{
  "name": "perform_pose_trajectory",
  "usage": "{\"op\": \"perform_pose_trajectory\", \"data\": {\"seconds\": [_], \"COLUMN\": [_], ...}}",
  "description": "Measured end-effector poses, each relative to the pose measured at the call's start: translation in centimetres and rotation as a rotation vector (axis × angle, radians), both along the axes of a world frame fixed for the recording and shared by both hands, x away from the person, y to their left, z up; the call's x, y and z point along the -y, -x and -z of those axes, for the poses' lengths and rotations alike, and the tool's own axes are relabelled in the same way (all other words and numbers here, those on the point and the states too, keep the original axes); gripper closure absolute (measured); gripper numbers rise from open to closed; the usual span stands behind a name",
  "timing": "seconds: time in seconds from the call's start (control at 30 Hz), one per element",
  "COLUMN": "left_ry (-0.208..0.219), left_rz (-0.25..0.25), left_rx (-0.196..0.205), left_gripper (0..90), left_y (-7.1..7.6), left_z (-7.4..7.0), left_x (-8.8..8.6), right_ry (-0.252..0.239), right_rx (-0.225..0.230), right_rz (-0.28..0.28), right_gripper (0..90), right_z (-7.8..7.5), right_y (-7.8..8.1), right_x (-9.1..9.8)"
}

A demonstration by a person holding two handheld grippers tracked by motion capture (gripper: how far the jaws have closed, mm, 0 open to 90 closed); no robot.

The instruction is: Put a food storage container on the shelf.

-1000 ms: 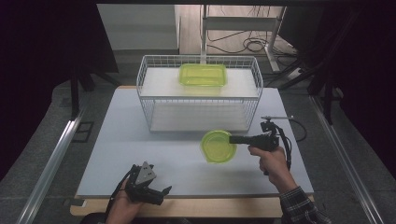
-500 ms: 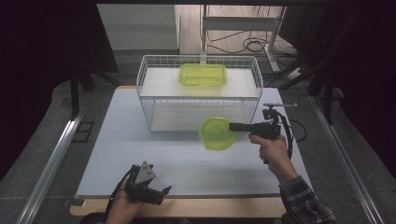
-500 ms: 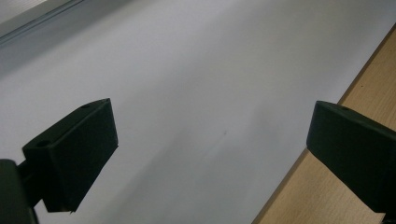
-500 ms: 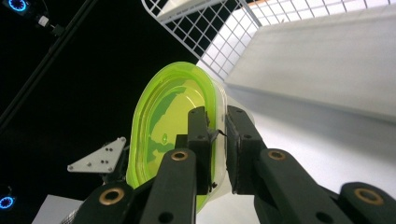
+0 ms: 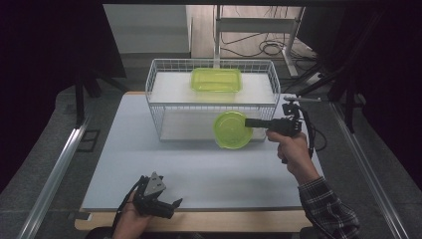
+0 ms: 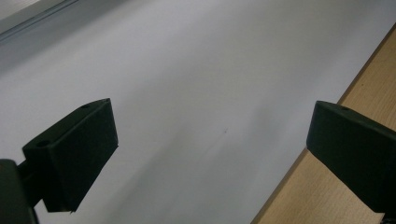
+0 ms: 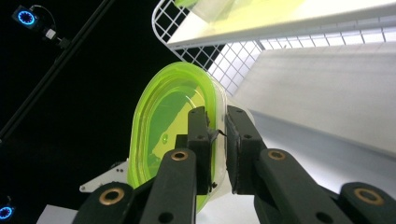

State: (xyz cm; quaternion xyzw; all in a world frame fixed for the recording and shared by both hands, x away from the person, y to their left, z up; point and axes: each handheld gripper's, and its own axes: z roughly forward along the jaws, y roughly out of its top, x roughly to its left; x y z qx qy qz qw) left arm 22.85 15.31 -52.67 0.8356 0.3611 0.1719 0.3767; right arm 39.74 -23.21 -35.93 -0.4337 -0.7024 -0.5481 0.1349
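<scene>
While its rim is pinched between the jaws of the right gripper (image 5: 250, 122), the round, translucent lime-green bowl (image 5: 232, 129) hangs tilted above the white table (image 5: 199, 169), right of centre. Just beyond it stands a white wire rack (image 5: 159, 99), a rectangular green container (image 5: 216, 79) on its upper shelf. Near left, the left gripper (image 5: 166, 206) rests with jaws apart.

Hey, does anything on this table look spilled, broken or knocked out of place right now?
Nothing stands out. The round green bowl is tilted only because the right gripper clamps its rim; the rectangular green container sits flat on the wire rack.
</scene>
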Motion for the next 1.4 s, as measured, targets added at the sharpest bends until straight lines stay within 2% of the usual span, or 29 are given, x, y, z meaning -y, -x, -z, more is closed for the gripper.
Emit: {"op": "perform_pose_trajectory", "data": {"seconds": [0.43,0.73,1.4], "left_ry": [-0.001,-0.002,0.010], "left_rz": [0.001,0.002,-0.002], "left_rx": [-0.001,0.000,-0.003], "left_gripper": [2.0,2.0,2.0], "left_y": [0.0,0.0,0.0], "left_z": [0.0,0.0,0.0], "left_x": [0.0,0.0,-0.1], "right_ry": [0.004,-0.020,-0.052], "right_rx": [0.018,0.026,0.052], "right_rz": [0.011,0.019,0.074], "right_gripper": [80.9,81.0,81.0], "right_z": [-2.0,-3.1,-6.8], "right_y": [-1.0,-1.5,-4.1], "right_x": [-0.9,-1.3,-2.7]}}
